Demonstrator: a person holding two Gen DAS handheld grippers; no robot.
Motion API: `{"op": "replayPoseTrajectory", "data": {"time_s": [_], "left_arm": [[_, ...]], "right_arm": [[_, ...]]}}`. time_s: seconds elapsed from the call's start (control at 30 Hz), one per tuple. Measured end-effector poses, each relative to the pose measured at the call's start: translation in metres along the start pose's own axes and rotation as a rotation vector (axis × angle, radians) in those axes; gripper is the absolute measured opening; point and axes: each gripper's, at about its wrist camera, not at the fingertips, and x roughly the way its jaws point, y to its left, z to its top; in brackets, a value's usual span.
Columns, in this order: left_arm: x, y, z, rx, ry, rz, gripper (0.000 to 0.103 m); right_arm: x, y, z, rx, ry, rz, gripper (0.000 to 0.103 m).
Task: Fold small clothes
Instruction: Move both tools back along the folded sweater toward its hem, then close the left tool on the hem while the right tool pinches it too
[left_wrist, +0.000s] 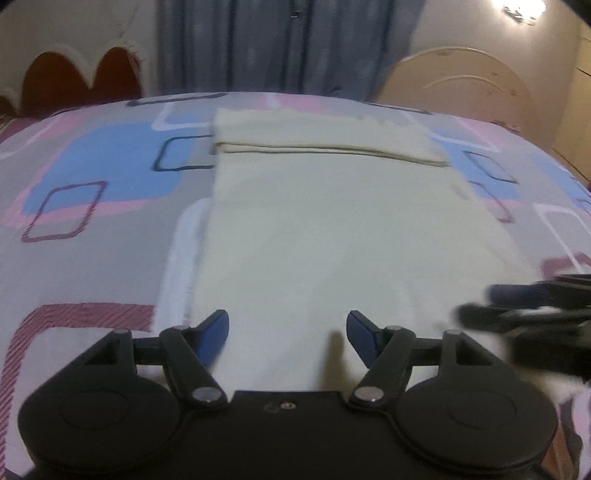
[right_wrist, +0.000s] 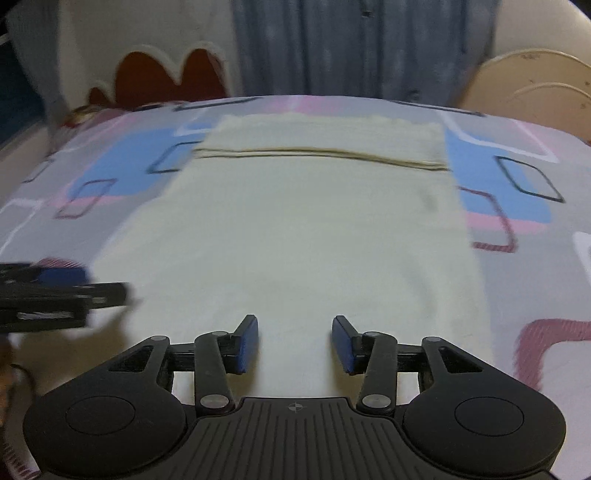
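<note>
Cream cloth (left_wrist: 325, 229) lies flat on the patterned bedsheet (left_wrist: 92, 236), long axis running away from both cameras. Far end is folded back on itself into a band (left_wrist: 317, 129), with the fold edge showing as a dark double line across the width. Near end runs under both grippers.

Left gripper (left_wrist: 287, 338): held low over the near edge of the cloth, pointing forward along it, roughly level. Jaws spread wide, nothing between the blue pads (left_wrist: 214, 338). Cannot tell whether the tips touch the fabric. It sits over the cloth's left half, close to the left edge.

Right gripper (right_wrist: 294, 343): same pose, low and forward-pointing, over the cloth's near edge further to the right. Jaws apart, gap somewhat narrower than on the left, also empty. Blue pads (right_wrist: 247, 343) angled slightly inward.

Each gripper shows in the other's view as a blurred black and blue shape at the frame edge: the right one at (left_wrist: 532, 314), the left one at (right_wrist: 55, 295). They are side by side, near each other, not touching.

Background: grey-blue curtain (right_wrist: 351, 48) behind the bed, red scalloped headboard (left_wrist: 81, 77) to the left, beige arched wooden panel (left_wrist: 461, 85) to the right.
</note>
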Motion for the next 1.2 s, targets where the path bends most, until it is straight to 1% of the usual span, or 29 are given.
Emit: {"op": "replayPoseTrajectory", "data": {"time_s": [0.1, 0.17, 0.2, 0.33, 0.43, 0.5, 0.6, 0.8, 0.9, 1.03, 1.1, 1.2], "left_arm": [[-0.001, -0.007, -0.011, 0.029, 0.015, -0.009, 0.069], [0.002, -0.005, -0.021, 0.028, 0.046, -0.011, 0.069], [0.003, -0.002, -0.025, 0.025, 0.059, -0.009, 0.07], [-0.002, 0.004, -0.039, 0.052, 0.041, 0.0, 0.071], [-0.006, 0.007, -0.04, 0.049, 0.044, 0.004, 0.071], [-0.008, 0.009, -0.04, 0.043, 0.047, 0.013, 0.072], [-0.012, 0.011, -0.04, 0.025, 0.049, 0.026, 0.076], [-0.021, 0.019, -0.041, -0.001, 0.039, 0.052, 0.079], [-0.027, 0.031, -0.041, -0.037, 0.037, 0.059, 0.079], [-0.032, 0.049, -0.047, -0.083, 0.06, 0.061, 0.079], [-0.031, 0.056, -0.052, -0.107, 0.09, 0.051, 0.079], [-0.035, 0.059, -0.059, -0.104, 0.088, 0.043, 0.079]], "right_arm": [[0.0, 0.025, -0.011, -0.061, 0.014, -0.006, 0.045], [0.002, 0.029, -0.021, -0.066, 0.039, -0.017, 0.045], [0.002, 0.027, -0.026, -0.056, 0.051, -0.028, 0.045], [-0.007, 0.006, -0.04, -0.016, 0.056, -0.077, 0.044], [-0.019, -0.012, -0.047, 0.024, 0.057, -0.097, 0.045], [-0.025, -0.02, -0.051, 0.038, 0.059, -0.149, 0.045], [-0.036, -0.035, -0.055, 0.093, 0.046, -0.162, 0.045], [-0.058, -0.06, -0.056, 0.179, 0.016, -0.208, 0.045], [-0.065, -0.071, -0.057, 0.222, 0.013, -0.224, 0.049], [-0.072, -0.078, -0.062, 0.247, 0.012, -0.243, 0.059], [-0.072, -0.08, -0.065, 0.255, 0.025, -0.235, 0.06], [-0.07, -0.083, -0.07, 0.269, 0.045, -0.232, 0.06]]}}
